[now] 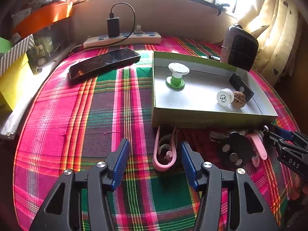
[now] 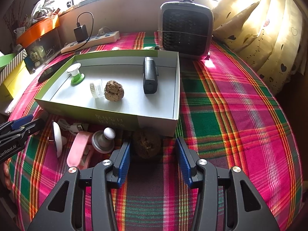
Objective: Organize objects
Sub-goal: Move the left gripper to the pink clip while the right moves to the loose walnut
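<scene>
The right gripper (image 2: 153,159) stands open and empty before the brown walnut (image 2: 147,144) lying against the box (image 2: 154,120); it should straddle the walnut squarely before closing.

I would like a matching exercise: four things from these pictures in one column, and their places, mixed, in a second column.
Things:
1. green spool
2. phone
3. pink clip
4. black charger

Places:
A. plugged into the power strip
B. inside the box
C. on the cloth, in front of the box
D. on the cloth, left of the box

Pairs: 1-B, 2-D, 3-C, 4-A
</scene>
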`<control>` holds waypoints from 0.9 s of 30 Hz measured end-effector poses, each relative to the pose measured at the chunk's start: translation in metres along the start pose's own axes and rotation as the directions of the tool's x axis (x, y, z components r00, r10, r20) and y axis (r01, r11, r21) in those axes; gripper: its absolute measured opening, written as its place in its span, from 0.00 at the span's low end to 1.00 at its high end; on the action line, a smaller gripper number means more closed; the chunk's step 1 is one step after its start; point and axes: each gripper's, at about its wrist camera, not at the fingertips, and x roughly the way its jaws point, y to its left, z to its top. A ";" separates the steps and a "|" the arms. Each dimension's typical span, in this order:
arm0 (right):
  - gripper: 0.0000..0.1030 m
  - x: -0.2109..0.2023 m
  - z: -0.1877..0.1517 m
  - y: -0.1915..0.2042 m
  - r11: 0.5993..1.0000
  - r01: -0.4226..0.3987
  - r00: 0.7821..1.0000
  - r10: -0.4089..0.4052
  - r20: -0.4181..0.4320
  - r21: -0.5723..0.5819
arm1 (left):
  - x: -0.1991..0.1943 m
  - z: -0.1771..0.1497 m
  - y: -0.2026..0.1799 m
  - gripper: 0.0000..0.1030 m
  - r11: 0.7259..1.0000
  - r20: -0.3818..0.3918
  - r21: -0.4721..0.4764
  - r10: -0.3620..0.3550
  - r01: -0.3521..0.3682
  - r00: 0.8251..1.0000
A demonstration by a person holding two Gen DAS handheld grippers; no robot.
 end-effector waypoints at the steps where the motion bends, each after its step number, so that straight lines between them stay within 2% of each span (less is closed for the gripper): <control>1: 0.44 0.000 0.000 0.000 1.000 0.000 1.000 0.000 0.000 -0.001 | 0.000 0.000 0.000 0.50 1.000 0.000 0.000 0.000 0.000 1.000; 4: 0.37 -0.001 0.000 -0.001 1.000 0.005 1.000 -0.005 0.003 0.002 | 0.000 0.000 0.001 0.49 1.000 0.001 -0.003 0.001 -0.001 1.000; 8: 0.30 -0.001 -0.001 -0.002 1.000 0.005 1.000 -0.005 0.005 0.005 | -0.001 0.000 0.003 0.41 1.000 0.004 -0.011 0.007 -0.006 1.000; 12: 0.30 -0.001 -0.001 -0.002 1.000 0.004 1.000 -0.004 0.005 0.006 | -0.001 0.000 0.007 0.33 1.000 0.007 -0.018 0.013 -0.013 1.000; 21: 0.30 -0.001 -0.001 -0.001 1.000 0.004 1.000 -0.004 0.005 0.006 | -0.001 0.001 0.011 0.21 0.999 0.010 -0.030 0.022 -0.022 1.000; 27: 0.29 -0.001 -0.001 -0.001 1.000 0.004 1.000 -0.004 0.005 0.006 | -0.001 0.002 0.014 0.21 0.999 0.011 -0.033 0.017 -0.017 1.000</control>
